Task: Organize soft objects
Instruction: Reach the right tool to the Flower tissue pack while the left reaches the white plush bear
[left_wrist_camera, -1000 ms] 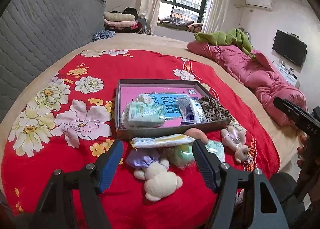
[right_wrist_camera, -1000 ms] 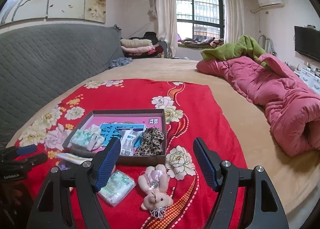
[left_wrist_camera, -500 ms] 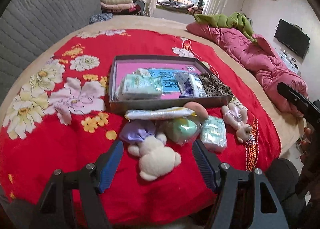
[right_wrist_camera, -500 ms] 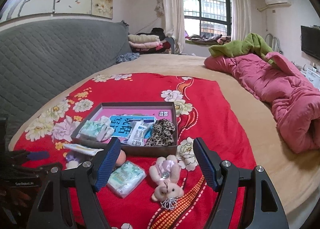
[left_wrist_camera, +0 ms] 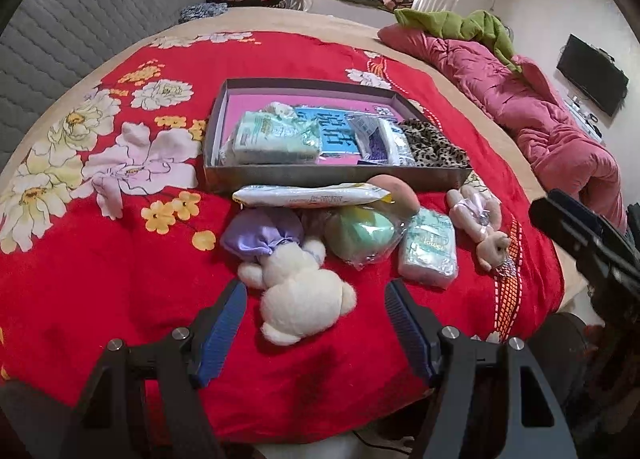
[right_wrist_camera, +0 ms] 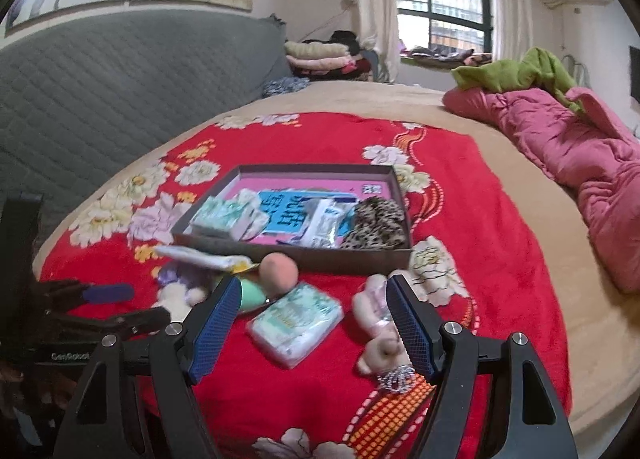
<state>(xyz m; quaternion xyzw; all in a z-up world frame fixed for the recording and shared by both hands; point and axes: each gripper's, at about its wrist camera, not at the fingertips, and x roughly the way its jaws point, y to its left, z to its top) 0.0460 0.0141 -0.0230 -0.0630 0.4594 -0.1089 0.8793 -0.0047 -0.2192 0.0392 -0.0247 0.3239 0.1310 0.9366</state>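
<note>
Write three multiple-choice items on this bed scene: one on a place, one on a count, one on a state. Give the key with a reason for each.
1. Where does the white plush bear lie?
A. inside the grey box
B. on the red blanket, in front of the box
C. on the pink quilt

2. How many plush toys lie outside the grey box?
A. two
B. four
C. none

3. What is the state of the left hand-held gripper?
A. shut on the tissue pack
B. shut on nothing
C. open, holding nothing

Key: 1 B, the bear rests on the red blanket nearer the camera than the box. 2 A, only the white bear and the small pink bear are outside. 3 C, its blue fingers stand wide apart, clear of the bear.
</note>
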